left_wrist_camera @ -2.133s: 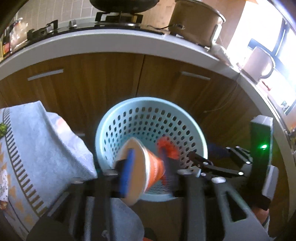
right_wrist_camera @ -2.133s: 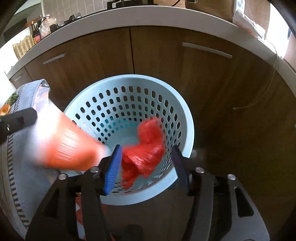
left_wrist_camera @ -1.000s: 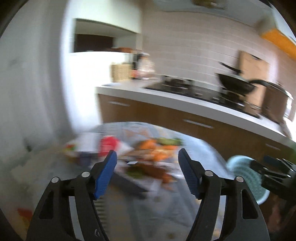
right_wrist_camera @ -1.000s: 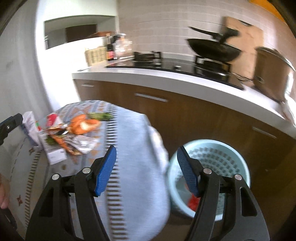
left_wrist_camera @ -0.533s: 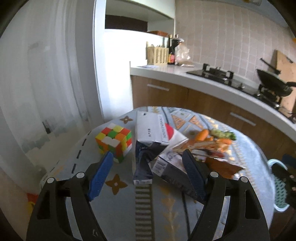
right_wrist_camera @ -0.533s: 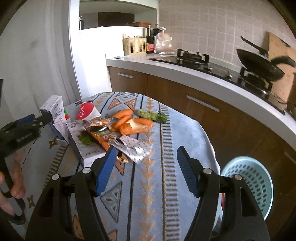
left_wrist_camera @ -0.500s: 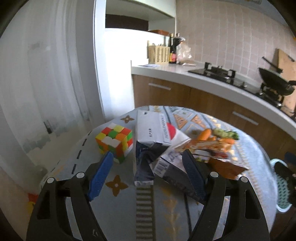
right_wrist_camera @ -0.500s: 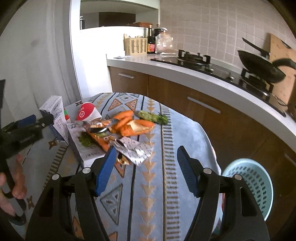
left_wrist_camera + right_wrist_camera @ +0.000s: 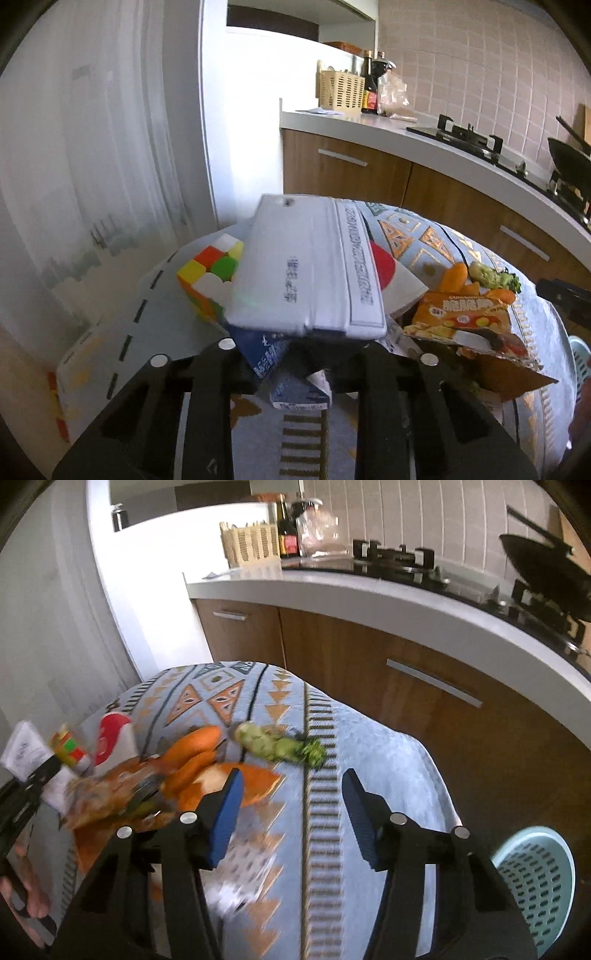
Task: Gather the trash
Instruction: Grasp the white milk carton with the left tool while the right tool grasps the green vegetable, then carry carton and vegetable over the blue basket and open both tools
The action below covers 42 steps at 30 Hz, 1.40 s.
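Note:
In the left wrist view a crushed white and blue carton fills the middle; my left gripper sits under and around it, fingertips hidden, so the grip is unclear. Behind it lie a white cup with a red dot and an orange snack wrapper. In the right wrist view my right gripper is open and empty above the tablecloth, beside orange peels and a green vegetable scrap. The light blue trash basket stands on the floor at lower right.
A Rubik's cube sits left of the carton. The patterned cloth covers a round table. Wooden kitchen cabinets and a white counter with a stove run behind. A white wall is at left.
Both grippers swung from the basket back to the table after dropping the cup and red bag. The left gripper has closed in on the carton; the right has neared the peels.

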Each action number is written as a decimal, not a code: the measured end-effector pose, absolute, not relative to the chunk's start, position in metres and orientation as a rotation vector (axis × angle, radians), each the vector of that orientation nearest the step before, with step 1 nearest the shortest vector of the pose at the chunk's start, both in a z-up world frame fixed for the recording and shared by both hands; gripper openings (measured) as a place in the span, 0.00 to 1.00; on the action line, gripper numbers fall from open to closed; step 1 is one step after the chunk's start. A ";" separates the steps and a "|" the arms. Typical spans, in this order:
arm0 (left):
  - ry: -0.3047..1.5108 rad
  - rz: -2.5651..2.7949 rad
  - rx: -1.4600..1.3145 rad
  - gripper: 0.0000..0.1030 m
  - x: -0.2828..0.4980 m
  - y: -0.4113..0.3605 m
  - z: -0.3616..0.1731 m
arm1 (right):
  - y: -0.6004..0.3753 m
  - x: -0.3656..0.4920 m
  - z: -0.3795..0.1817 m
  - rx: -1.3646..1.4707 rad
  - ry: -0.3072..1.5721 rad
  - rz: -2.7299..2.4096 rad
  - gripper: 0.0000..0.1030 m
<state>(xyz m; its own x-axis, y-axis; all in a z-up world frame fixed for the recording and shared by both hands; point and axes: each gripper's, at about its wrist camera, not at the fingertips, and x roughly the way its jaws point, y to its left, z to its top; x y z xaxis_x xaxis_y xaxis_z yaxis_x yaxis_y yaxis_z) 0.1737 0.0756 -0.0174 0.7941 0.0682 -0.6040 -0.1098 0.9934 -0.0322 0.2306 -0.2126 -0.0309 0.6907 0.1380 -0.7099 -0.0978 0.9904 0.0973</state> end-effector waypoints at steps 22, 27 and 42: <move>0.597 0.051 -0.106 0.19 0.169 0.080 -0.029 | -0.188 0.291 -0.071 -0.090 0.973 0.375 0.30; 0.563 0.040 -0.155 0.18 0.162 0.088 -0.020 | -0.179 0.266 -0.060 -0.086 0.931 0.388 0.19; 0.396 -0.224 -0.144 0.17 0.088 0.025 0.060 | -0.248 0.136 0.055 -0.020 0.583 0.209 0.19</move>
<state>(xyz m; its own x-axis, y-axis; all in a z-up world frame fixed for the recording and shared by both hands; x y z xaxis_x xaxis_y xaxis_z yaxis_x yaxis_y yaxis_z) 0.0885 0.0246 0.0598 0.8985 -0.2435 -0.3654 0.1875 0.9652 -0.1821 0.1359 -0.2485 0.0550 0.8142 0.1903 -0.5486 -0.2018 0.9786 0.0400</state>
